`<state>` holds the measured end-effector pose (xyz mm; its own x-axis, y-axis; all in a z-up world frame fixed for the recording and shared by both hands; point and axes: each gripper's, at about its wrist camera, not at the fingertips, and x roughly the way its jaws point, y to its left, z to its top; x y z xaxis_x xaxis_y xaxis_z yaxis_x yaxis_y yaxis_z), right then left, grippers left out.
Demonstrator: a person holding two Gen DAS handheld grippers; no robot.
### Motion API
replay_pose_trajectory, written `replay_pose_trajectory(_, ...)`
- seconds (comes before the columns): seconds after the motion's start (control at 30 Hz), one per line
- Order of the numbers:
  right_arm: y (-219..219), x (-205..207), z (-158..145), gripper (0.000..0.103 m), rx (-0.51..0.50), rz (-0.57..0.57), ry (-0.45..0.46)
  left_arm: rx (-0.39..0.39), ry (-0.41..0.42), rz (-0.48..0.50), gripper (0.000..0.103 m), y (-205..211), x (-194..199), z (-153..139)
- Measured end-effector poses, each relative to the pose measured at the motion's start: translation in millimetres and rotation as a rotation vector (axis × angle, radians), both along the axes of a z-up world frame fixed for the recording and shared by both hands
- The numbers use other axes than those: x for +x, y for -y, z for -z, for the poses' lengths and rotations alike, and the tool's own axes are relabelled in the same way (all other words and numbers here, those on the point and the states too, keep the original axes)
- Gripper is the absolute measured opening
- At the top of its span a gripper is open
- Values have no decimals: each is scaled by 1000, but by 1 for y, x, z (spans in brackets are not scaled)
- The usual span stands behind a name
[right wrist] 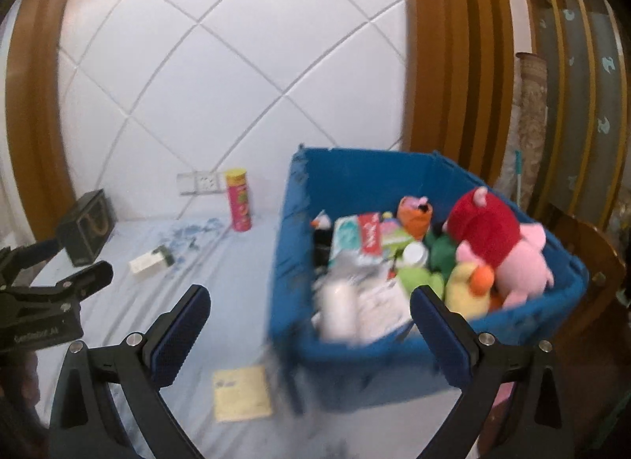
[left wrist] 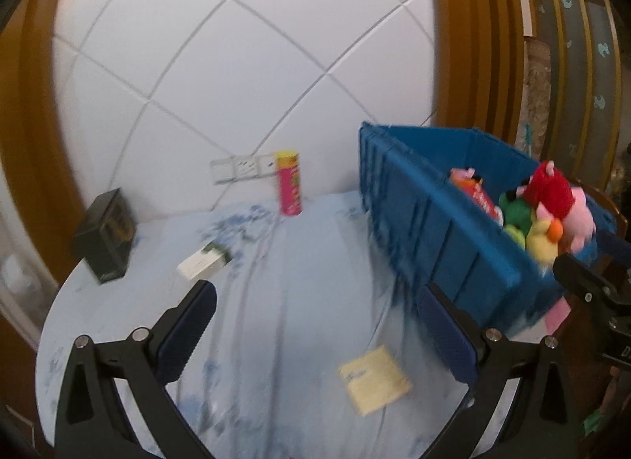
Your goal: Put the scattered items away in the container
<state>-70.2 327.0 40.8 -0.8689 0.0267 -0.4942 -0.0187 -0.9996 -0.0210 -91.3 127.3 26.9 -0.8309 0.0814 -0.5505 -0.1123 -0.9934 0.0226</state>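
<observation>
A blue crate stands on the right of the light blue cloth, filled with plush toys, packets and a white bottle. Loose on the cloth lie a yellow paper, a small white box, a black box and an upright pink can. My right gripper is open and empty, straddling the crate's near left corner. My left gripper is open and empty above the cloth, left of the crate, with the yellow paper just beneath its right finger.
A white tiled wall with a socket backs the table. Brown wooden frames stand on both sides. The round table edge curves at the left. A wooden chair back sits right of the crate. Motion blur smears the crate.
</observation>
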Motion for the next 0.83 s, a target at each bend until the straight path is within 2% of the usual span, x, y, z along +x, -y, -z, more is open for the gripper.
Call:
replay_pose_trajectory(0.13, 29, 39, 5, 103, 23, -5, -1, -2, 13, -10, 103, 26, 45, 10)
replay_pose_trajectory(0.3, 60, 76, 12, 103, 53, -13, 12, 13, 26, -33, 103, 50, 78, 15)
replay_pose_trajectory(0.53, 68, 101, 11, 103, 52, 6, 18, 13, 18, -32, 103, 59, 100, 12)
replay_pose_trajectory(0.83, 67, 109, 8, 103, 51, 20, 16, 12, 11, -20, 103, 58, 107, 9)
